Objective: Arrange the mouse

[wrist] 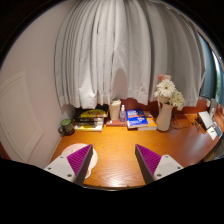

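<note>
The gripper (113,162) hangs spread and empty above the desk (115,145). No mouse shows anywhere near the vase (164,117) — a blind reach risks toppling it or the books (90,120) left of it.
</note>
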